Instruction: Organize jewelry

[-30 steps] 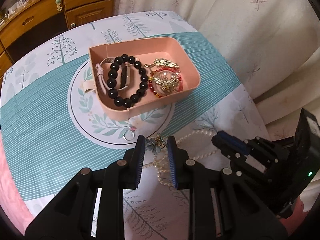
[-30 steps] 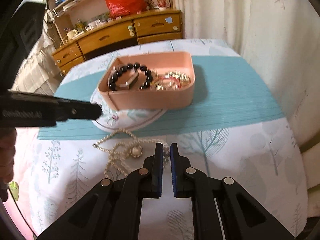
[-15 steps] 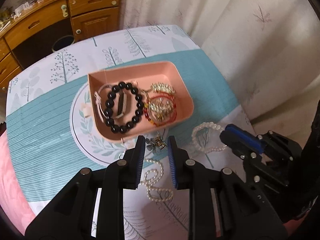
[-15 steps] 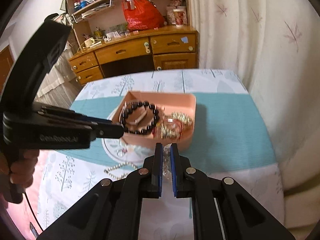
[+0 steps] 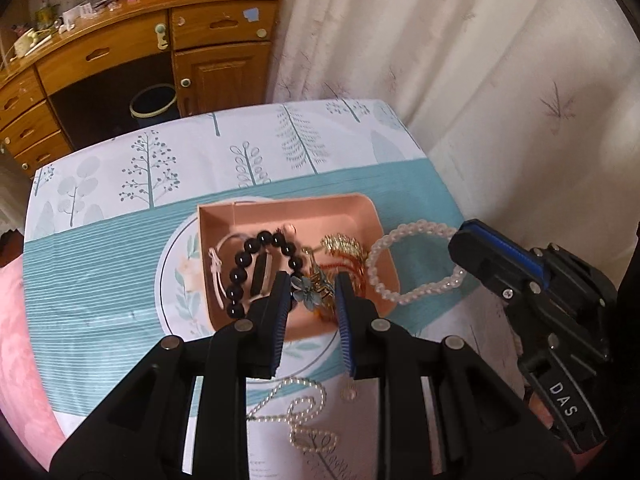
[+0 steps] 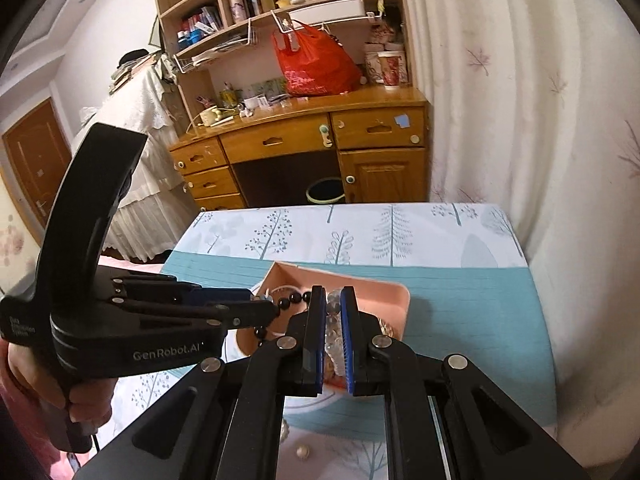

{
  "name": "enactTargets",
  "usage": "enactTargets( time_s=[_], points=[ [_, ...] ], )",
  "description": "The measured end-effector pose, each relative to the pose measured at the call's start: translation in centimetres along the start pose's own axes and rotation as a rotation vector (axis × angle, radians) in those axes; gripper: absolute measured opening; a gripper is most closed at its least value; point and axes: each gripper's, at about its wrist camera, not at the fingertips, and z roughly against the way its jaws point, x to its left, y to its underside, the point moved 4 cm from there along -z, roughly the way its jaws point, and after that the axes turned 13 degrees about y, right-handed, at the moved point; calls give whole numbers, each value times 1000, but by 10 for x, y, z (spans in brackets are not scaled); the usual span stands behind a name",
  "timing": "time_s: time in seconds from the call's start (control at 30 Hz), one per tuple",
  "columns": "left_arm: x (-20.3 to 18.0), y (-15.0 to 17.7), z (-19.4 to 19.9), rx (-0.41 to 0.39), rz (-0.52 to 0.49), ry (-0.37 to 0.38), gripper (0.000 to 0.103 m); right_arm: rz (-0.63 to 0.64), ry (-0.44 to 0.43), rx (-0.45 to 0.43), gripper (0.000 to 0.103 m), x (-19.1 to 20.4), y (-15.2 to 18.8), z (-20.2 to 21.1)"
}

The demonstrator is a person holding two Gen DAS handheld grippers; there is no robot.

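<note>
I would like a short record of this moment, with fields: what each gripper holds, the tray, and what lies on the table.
left gripper: shut on blue flower brooch, held above the tray
right gripper: shut on clear bead bracelet, which hangs over the tray's right rim
pink tray: holds black bead bracelet, gold and red pieces
tablecloth: pearl necklace lies loose, near side of tray
</note>
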Motion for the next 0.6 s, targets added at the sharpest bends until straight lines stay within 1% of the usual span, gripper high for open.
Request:
enactTargets(
  time_s=[0.07, 0.13, 0.17, 0.2, 0.27, 0.3, 0.33, 0.5, 0.6],
  points=[
    [4, -2, -4, -9, 22, -20, 20, 2, -8, 13, 8, -2, -4, -7],
    [9, -2, -9, 7, 44, -52, 21, 9, -3, 67, 20, -4, -4, -20],
    [12, -1, -11, 15, 54, -65, 21, 13, 2, 95, 29, -6, -2, -26],
    [14, 1, -14, 23, 66, -74, 23, 14, -3, 114, 34, -8, 0, -30],
    [19, 4, -15, 32, 87, -81, 33, 2, -23, 124, 35, -10, 5, -33],
    [22, 6, -15, 32, 96, -83, 41, -3, -31, 127, 35, -12, 5, -35],
    [23, 7, -14, 28, 103, -86, 46, -5, -34, 132, 35, -13, 6, -36],
    [28, 10, -6, 10, 118, -109, 48, -5, -35, 156, 36, -12, 16, -42],
    [31, 17, -2, 6, 135, -116, 49, -8, -43, 176, 39, -9, 22, -43]
  ],
)
